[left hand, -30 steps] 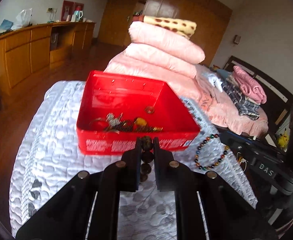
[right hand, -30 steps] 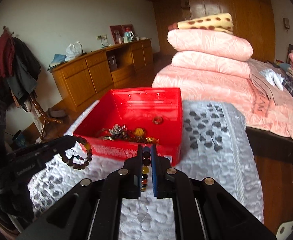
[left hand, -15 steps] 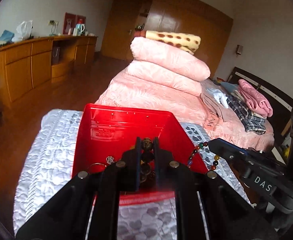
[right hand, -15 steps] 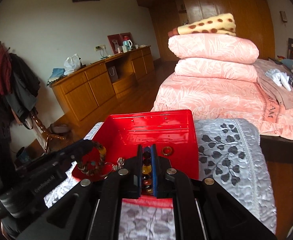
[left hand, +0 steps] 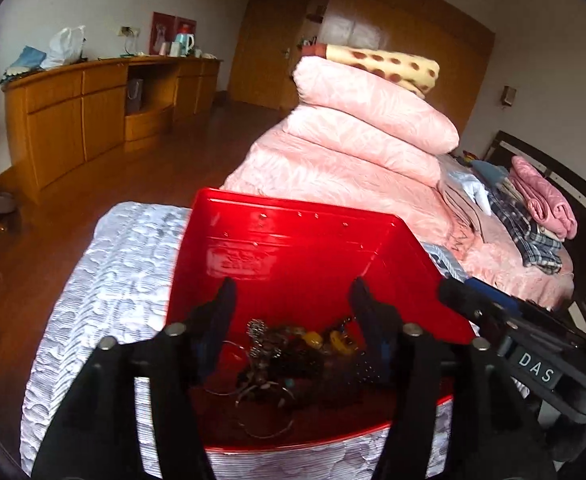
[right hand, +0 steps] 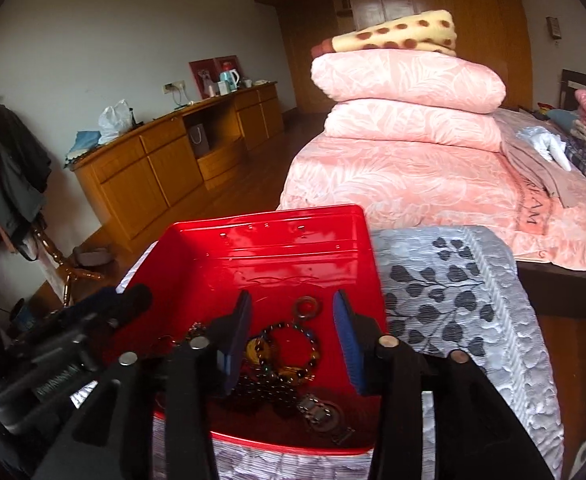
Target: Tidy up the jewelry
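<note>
Both grippers have moved over the red plastic box (left hand: 293, 248); left gripper (left hand: 293, 304) jaws just opened, empty, above the jewelry heap (left hand: 289, 352). Right gripper (right hand: 289, 320) likewise parted, beaded bracelet (right hand: 291, 350) lying flat below

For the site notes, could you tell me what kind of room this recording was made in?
Most likely a home bedroom: a bed with stacked pink quilts, a long wooden sideboard, and coats on a rack.
</note>
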Tool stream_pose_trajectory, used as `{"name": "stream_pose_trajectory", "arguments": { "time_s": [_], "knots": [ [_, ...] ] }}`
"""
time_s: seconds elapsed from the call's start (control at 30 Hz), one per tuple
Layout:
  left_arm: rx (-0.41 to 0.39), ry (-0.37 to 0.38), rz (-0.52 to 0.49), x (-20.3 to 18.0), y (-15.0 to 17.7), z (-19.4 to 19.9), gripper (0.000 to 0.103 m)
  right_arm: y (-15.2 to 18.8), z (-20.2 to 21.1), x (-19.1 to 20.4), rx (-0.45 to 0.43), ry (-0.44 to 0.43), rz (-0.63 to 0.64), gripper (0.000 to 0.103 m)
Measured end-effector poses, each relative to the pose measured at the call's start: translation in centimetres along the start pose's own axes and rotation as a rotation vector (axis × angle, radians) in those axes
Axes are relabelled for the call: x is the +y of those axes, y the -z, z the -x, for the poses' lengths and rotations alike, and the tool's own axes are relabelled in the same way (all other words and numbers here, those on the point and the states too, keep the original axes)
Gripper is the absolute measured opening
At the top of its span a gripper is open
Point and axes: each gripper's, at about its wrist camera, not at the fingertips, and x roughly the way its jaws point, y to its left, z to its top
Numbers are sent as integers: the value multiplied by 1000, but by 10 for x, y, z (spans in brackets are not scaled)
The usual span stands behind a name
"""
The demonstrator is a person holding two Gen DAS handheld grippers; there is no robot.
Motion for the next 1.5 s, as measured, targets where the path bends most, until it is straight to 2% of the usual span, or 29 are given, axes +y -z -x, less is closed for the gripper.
{"name": "stream_pose_trajectory", "arguments": {
  "time_s": [0.17, 0.3, 0.47, 0.83, 1.13, 1.5],
  "knots": [
    [-19, -58, -24, 1, 2, 9, 84, 7, 12, -5, -27, 40, 2, 68],
    [-26, -90, -28, 2, 5, 19, 90, 16, 23, -8, -44, 53, 14, 83],
    [-29, -121, -31, 9, 16, 34, 96, 30, 34, -11, -49, 58, 9, 96],
    [-52, -135, -74, 15, 51, 72, 98, 69, 62, -11, -38, 42, 9, 97],
    [-58, -114, -104, 9, 78, 99, 98, 100, 89, 0, -49, 34, 44, 97],
    [-80, -107, -137, 1, 102, 130, 98, 122, 123, 1, -74, 29, 41, 97]
  ]
}}
